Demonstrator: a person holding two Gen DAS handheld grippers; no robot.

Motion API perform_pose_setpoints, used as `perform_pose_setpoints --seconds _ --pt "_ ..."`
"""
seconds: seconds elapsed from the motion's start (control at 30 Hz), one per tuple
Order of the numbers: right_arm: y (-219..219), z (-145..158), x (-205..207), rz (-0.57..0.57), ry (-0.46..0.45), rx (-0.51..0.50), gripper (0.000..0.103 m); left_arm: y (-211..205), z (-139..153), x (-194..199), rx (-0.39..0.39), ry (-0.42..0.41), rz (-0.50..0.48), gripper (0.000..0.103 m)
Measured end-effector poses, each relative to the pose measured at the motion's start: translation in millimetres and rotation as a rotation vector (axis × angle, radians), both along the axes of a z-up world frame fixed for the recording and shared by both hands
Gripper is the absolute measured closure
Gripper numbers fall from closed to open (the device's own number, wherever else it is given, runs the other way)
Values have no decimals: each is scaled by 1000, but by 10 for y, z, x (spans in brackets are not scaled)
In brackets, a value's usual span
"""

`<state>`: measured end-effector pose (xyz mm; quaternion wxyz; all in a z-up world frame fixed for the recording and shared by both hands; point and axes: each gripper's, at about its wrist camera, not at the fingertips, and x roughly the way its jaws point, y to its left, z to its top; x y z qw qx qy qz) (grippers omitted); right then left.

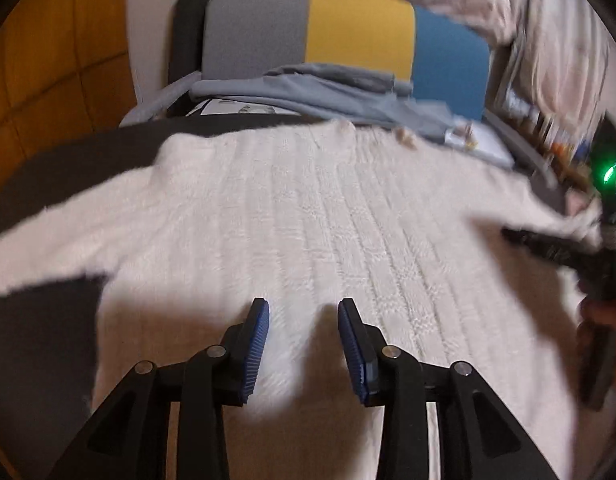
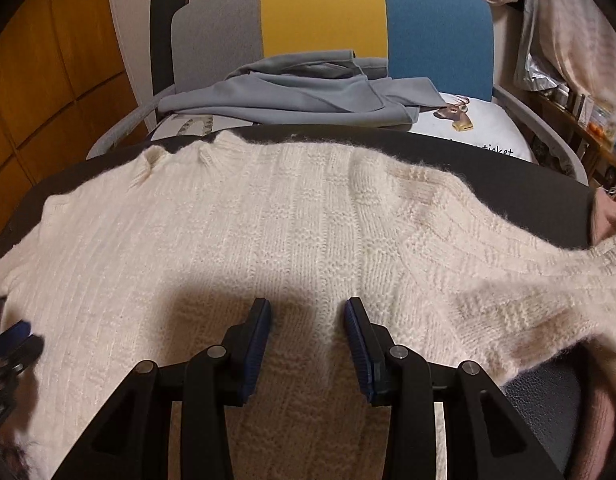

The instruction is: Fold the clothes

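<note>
A cream knitted sweater lies spread flat on a dark surface, collar toward the far edge; in the right wrist view the sweater fills the middle, one sleeve trailing off to the right. My left gripper hovers open just above the sweater's near part, nothing between its blue pads. My right gripper is also open over the knit, empty. The right gripper's black body shows at the right edge of the left wrist view; the left gripper's fingers peek in at the left edge of the right wrist view.
Behind the dark surface stands a chair with a grey, yellow and blue back, a crumpled grey-blue garment and a white deer-print cushion on its seat. Wooden panelling is left; cluttered shelves and hanging fabric right.
</note>
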<state>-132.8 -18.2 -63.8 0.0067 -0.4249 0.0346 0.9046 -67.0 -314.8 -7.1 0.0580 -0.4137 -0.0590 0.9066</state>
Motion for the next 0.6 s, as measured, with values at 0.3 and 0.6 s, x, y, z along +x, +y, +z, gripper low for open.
perform_pose_setpoints --seconds 0.3,0.6 --pt "-846 20 437 110 19 5 55 -2149 -251 312 407 -13 573 67" --pt "-1037 -6 478 100 25 90 49 -3538 -360 366 455 -3 921 67"
